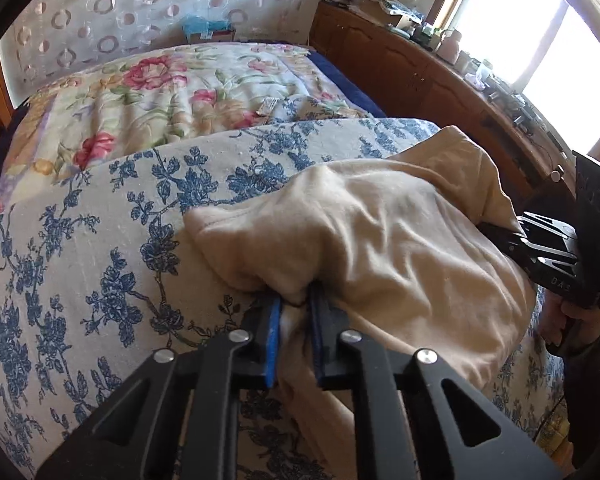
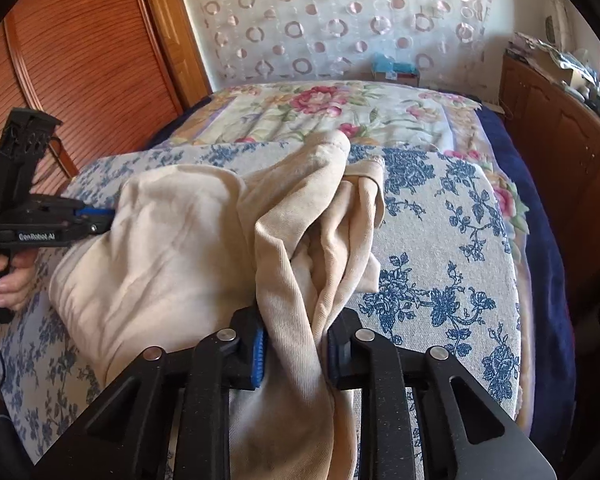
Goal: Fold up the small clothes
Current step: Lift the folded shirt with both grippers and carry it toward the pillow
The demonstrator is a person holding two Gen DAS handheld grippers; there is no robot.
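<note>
- The garment (image 1: 380, 232), a cream cotton piece, lies bunched on the blue-flowered cloth (image 1: 80, 248) that covers the near part of the bed, in front of the pink-flowered quilt (image 1: 152, 92).
- The left gripper (image 1: 294, 336) has its fingers clamped on a thin pinch of the garment's near edge; the blue pads almost meet, with cloth between them.
- The right gripper (image 2: 294, 352) has its fingers clamped on a thicker, twisted bundle of the same garment, so the pads stand further apart.
- In the right wrist view the left gripper (image 2: 96, 216) enters from the left edge, nosed into the garment (image 2: 172, 240); a hand (image 2: 8, 280) grips its handle.
- Governing relation: the garment runs ahead of both sets of fingers, away from the person; its long axis lies roughly sideways, from one gripper to the other. Both hold the near edge, left at one end, right at the other.
- The bulk on the right side is heaped and twisted; the left side lies smoother.
- Judgement: the piece is not yet spread flat, so folding proper has hardly begun. Drawing the two held points apart looks the likely need, to tension the edge.
- Risk: the right bundle may hold several layers and could keep its twist.
</note>
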